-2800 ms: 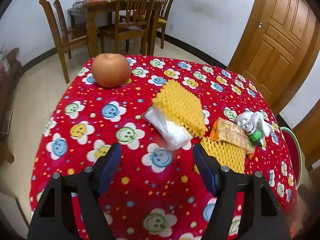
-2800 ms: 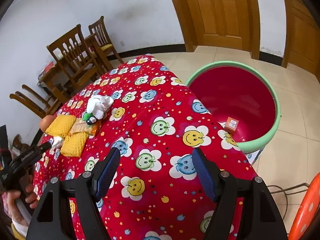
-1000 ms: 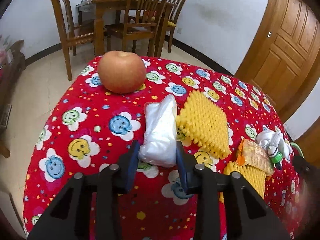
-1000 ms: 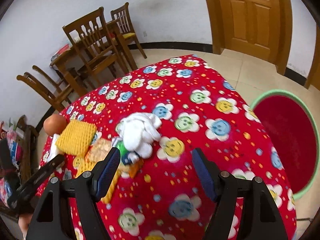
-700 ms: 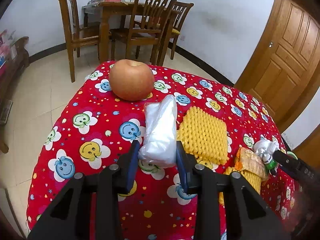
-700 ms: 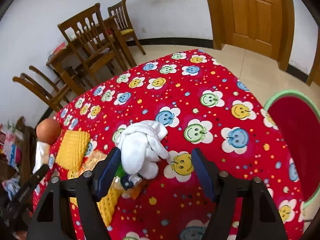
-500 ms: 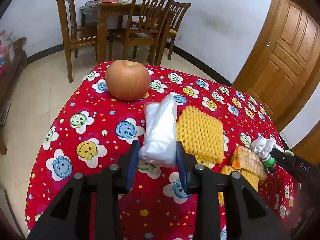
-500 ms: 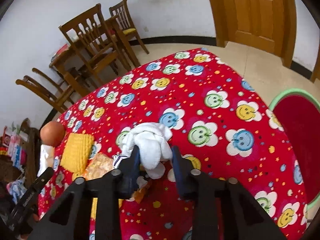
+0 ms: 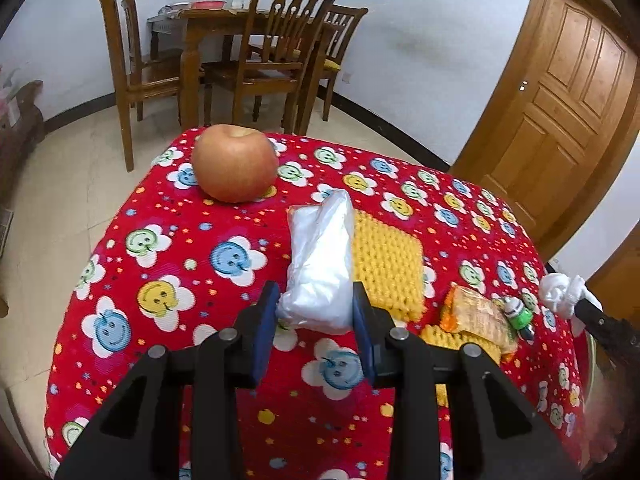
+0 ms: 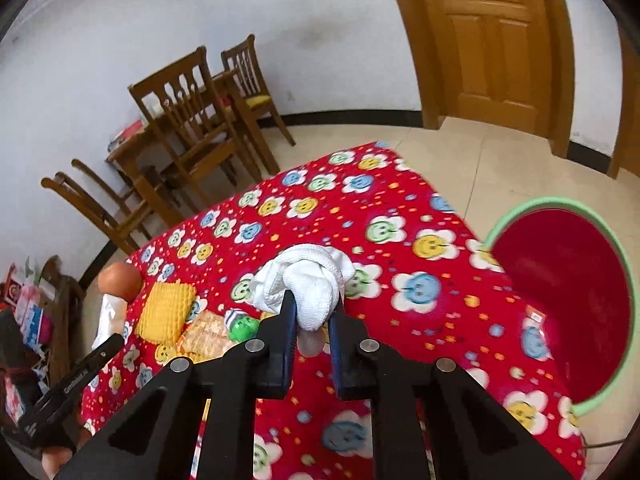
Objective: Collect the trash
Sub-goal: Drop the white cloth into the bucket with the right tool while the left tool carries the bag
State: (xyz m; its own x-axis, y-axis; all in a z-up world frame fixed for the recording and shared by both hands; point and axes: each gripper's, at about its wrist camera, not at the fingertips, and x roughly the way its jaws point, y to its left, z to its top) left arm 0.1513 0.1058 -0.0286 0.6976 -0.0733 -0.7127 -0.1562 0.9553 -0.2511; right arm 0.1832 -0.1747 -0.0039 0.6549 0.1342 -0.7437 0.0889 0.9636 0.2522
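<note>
My left gripper (image 9: pixel 314 314) is shut on a crumpled clear plastic bag (image 9: pixel 320 264), held above the red smiley tablecloth (image 9: pixel 168 264). My right gripper (image 10: pixel 313 320) is shut on a white knotted cloth wad (image 10: pixel 304 280), lifted off the cloth; the same wad (image 9: pixel 560 290) shows at the right edge of the left wrist view. On the table lie a yellow foam net (image 9: pixel 386 262), a second yellow net (image 9: pixel 440 338) under an orange snack wrapper (image 9: pixel 474 320), and a small green-capped bottle (image 9: pixel 518 316). A red basin with a green rim (image 10: pixel 568 296) stands on the floor beside the table.
An apple (image 9: pixel 235 168) rests at the table's far corner. Wooden chairs (image 9: pixel 280 56) and a dining table (image 9: pixel 208 20) stand behind. A wooden door (image 9: pixel 560 100) is at the right. A small orange box (image 10: pixel 536 315) lies in the basin. Cluttered shelves (image 10: pixel 28 312) stand at the left.
The right gripper came down over the white cloth wad, shut on it and lifted it off the table. The left gripper kept its hold on the plastic bag and barely moved.
</note>
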